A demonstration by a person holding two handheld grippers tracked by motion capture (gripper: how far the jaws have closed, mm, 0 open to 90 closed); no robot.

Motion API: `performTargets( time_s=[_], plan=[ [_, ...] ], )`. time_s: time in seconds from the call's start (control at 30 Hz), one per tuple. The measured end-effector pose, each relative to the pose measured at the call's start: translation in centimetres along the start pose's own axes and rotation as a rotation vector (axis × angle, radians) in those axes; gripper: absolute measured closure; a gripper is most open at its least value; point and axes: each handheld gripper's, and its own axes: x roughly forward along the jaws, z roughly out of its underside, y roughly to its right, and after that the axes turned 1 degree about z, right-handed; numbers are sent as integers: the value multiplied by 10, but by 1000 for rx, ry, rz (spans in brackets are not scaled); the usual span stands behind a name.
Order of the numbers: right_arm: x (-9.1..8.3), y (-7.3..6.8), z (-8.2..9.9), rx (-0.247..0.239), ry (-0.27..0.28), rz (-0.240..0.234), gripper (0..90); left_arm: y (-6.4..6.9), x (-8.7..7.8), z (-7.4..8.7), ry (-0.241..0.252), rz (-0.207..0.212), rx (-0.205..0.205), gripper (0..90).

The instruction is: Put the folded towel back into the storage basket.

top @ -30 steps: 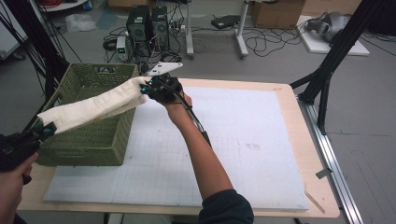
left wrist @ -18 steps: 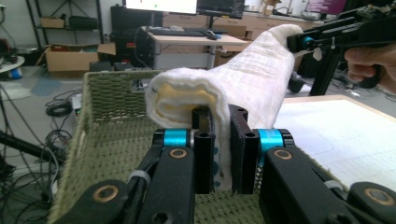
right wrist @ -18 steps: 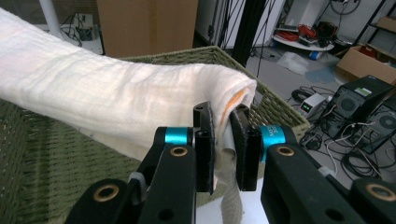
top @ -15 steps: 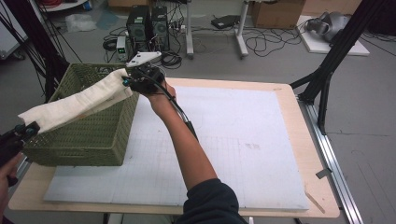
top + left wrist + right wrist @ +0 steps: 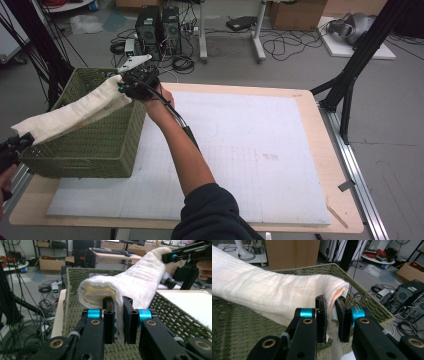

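Both grippers hold towel above basket.

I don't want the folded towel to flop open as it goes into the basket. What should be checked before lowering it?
1. Left gripper clamped on its end of the white towel: ok, cloth is pinched between the jaws.
2. Right gripper clamped on the other end: ok, cloth is pinched there too.
3. Towel folded and stretched between the grippers: ok, no loose corner hangs out in the high view.
4. Towel over the green wicker basket: ok, it spans the opening on a diagonal.
5. Towel clear of the basket rim: cannot tell, it runs close over the rim near the left gripper.
6. Basket bottom free: cannot tell, the towel hides part of it.
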Motion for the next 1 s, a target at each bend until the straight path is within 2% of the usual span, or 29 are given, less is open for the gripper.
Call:
performTargets(
  time_s=[0.27,0.4,0.43,0.47,0.5,0.53,0.6,0.67,0.73,0.83,1.0],
  plan=[
    [8,-1,4,-3,-28,7,812,-2,6,5,-18,-10,11,813],
    [15,-4,7,-26,-53,11,809,-5,11,9,-52,-15,17,809],
    [17,-5,8,-30,-64,14,801,-5,14,11,-79,-12,24,796],
    [20,-7,11,-42,-84,23,767,-5,16,12,-97,-18,28,758],
    [24,-8,13,-48,-110,33,698,-5,17,13,-104,-30,26,637],
    [27,-9,16,-62,-131,39,668,-5,17,13,-99,-43,21,527],
    [28,-13,20,-81,-150,30,640,-4,14,11,-87,-59,36,443],
    [24,-13,21,-95,-141,29,628,-3,11,7,-70,-63,48,406],
    [17,-11,22,-88,-129,30,625,-2,8,3,-58,-62,56,407],
    [1,-4,23,-74,-108,45,611,0,7,0,-42,-62,54,408],
    [-27,6,27,-66,-71,61,598,4,10,-2,-45,-47,52,419]
  ],
)
